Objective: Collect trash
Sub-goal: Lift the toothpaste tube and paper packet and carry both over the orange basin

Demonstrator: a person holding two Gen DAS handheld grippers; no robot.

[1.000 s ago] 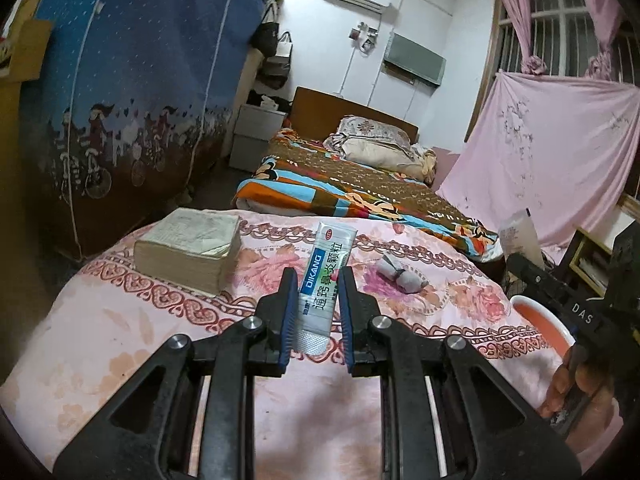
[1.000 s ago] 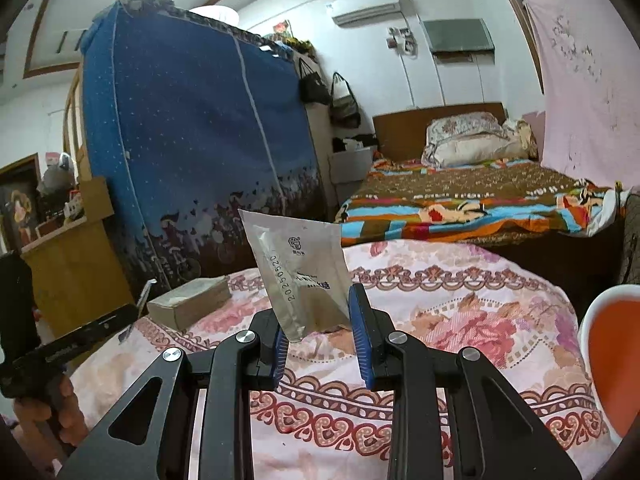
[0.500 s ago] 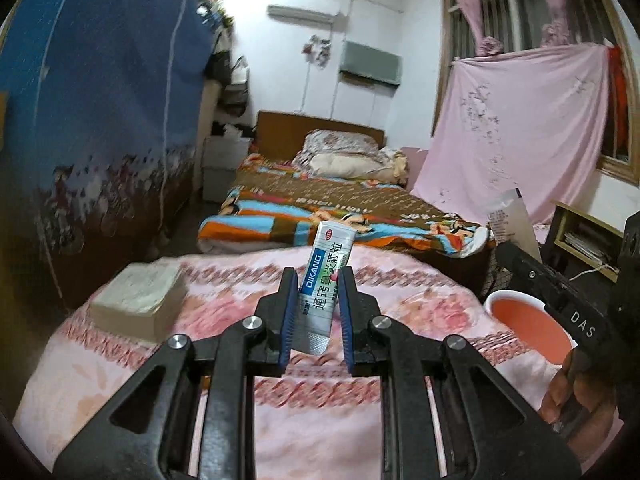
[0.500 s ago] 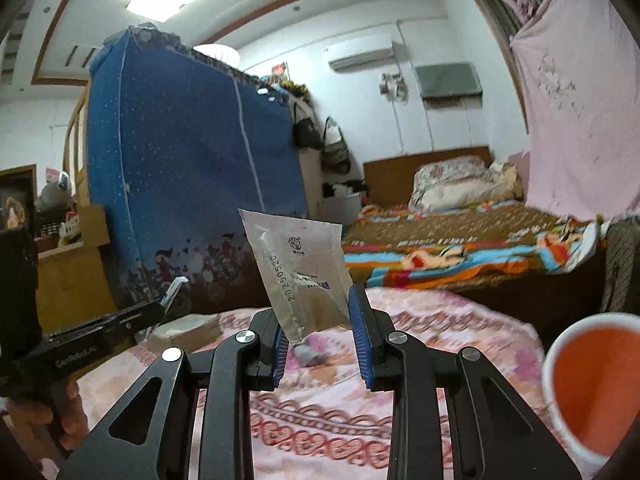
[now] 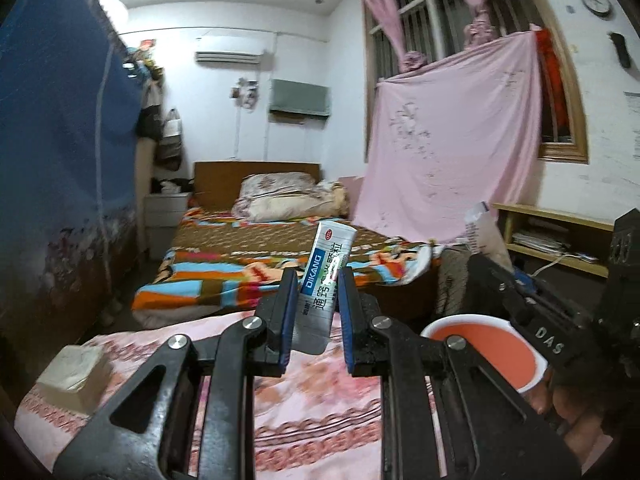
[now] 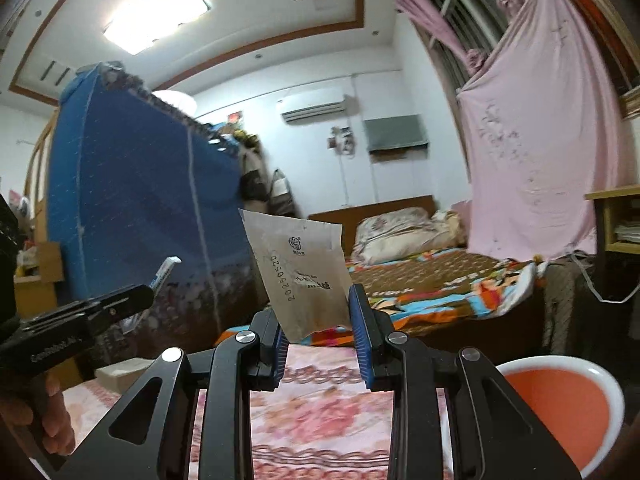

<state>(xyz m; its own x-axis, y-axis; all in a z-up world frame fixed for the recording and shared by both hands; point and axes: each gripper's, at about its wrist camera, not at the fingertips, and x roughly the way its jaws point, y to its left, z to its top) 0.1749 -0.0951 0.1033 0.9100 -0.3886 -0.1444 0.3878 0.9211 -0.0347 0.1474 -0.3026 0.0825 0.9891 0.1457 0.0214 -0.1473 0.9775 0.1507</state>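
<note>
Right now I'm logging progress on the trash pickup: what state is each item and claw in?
left claw: shut on the DIKANG sachet, raised above the table
DIKANG sachet: gripped, upright, leaning slightly right
right claw: shut on the tan packet
tan packet: gripped at its lower end, held up, creased
orange bin: open-topped, no trash visible inside
tissue stack: lying flat on the table

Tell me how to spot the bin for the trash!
Find the table with the pink flowery cloth, this side of the bed. At its right edge sits the bin. It is the only round thing there, white-rimmed and orange inside.
</note>
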